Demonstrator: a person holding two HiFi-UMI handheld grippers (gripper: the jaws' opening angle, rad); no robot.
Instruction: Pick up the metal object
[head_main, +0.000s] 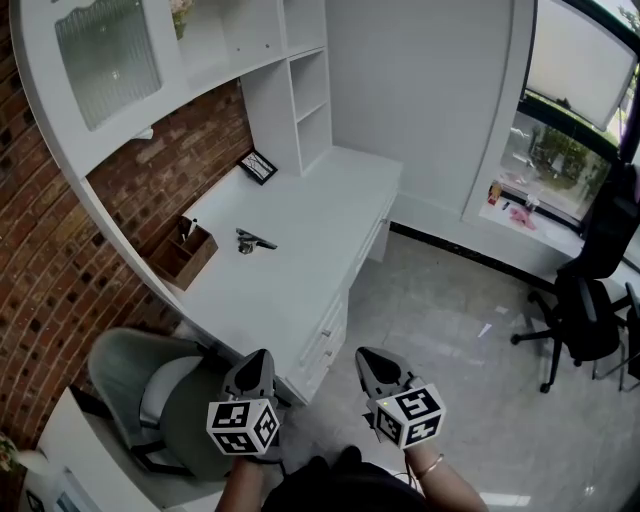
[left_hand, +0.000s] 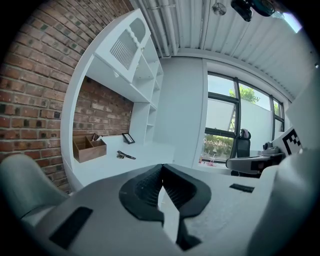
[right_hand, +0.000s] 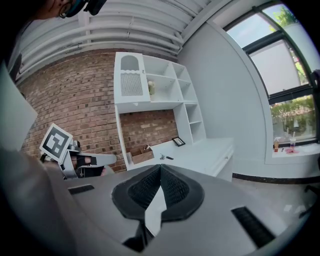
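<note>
White desk runs along a brick wall at the upper left of the head view, with shelves above it and tiled floor to the right. Metal object lies flat on the desk top, left of frame centre. It is near a wooden box at the wall side and well apart from a small picture frame further up. Both tools sit at the bottom of the frame, well short of the desk. Left gripper: jaws clenched, pads meeting, nothing between them. Right gripper: the same, pressed together and empty. Grey chair stands at lower left against the desk edge, just left of the left gripper. Risks, as I judge them: if the jaws arrive without being parted, they only shove the object along the smooth top, perhaps into the box or toward the edge. Object looks thin and low with an uneven outline. A grasp from above could scrape the desk or catch one end only, so it tips or slips out. Chair may crowd the approach and force a long, tilted reach. Exact shape is too small to make out from here.
</note>
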